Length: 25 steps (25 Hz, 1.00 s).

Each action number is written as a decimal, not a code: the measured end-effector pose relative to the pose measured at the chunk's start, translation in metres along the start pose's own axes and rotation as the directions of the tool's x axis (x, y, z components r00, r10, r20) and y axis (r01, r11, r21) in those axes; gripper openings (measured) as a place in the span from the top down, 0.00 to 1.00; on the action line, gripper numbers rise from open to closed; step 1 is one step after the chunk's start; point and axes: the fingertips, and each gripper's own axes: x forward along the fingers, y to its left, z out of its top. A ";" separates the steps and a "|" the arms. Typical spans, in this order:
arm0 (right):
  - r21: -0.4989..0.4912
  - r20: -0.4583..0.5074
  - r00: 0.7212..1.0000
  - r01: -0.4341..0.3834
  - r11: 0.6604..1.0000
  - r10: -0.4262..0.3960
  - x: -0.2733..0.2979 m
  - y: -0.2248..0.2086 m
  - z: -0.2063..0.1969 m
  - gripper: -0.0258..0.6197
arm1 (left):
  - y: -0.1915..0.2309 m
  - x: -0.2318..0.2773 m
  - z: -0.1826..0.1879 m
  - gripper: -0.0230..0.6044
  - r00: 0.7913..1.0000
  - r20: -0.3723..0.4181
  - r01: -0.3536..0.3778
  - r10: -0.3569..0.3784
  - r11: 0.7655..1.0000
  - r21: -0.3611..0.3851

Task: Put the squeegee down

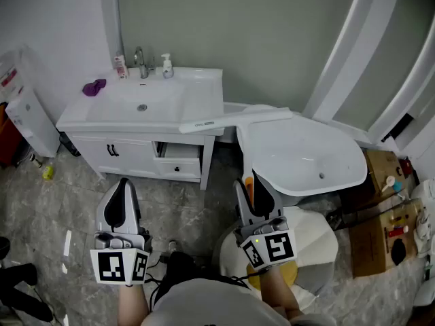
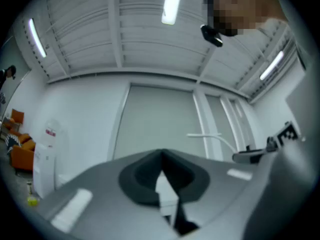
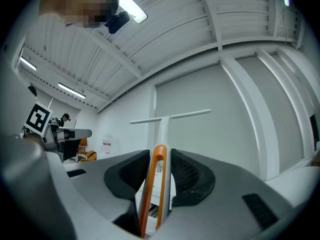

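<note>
The squeegee (image 1: 234, 119) has a long white blade and a white stem ending in an orange loop handle (image 3: 159, 159). In the head view its blade hangs crosswise in front of the vanity and the white basin. My right gripper (image 1: 249, 190) is shut on the orange handle, dark pads (image 3: 187, 174) pressed to both sides, with the blade (image 3: 170, 118) standing above the jaws in the right gripper view. My left gripper (image 1: 123, 199) hovers over the floor to the left, jaws shut with nothing between them (image 2: 161, 159).
A white vanity (image 1: 88, 121) with a sink, tap, small bottles and a purple cloth (image 1: 94, 86) stands at the back left. A white basin (image 1: 340, 175) lies to the right, cardboard boxes (image 1: 377, 240) beyond it. A white appliance (image 1: 27, 121) stands far left on the grey stone floor.
</note>
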 end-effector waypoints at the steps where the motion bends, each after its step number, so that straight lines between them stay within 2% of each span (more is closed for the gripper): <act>1: 0.001 0.000 1.000 0.001 1.000 -0.001 0.002 0.001 0.000 0.76 | 0.002 0.001 0.000 0.95 1.000 -0.001 0.000 0.000 1.000 0.000; 12: 0.006 -0.001 1.000 0.003 1.000 -0.003 0.033 0.007 -0.008 0.76 | 0.027 0.019 -0.007 0.95 1.000 -0.005 -0.008 0.008 1.000 0.002; 25: -0.006 -0.012 1.000 0.027 1.000 -0.027 0.110 0.015 -0.022 0.76 | 0.082 0.079 -0.018 0.95 1.000 0.010 0.011 -0.011 1.000 -0.002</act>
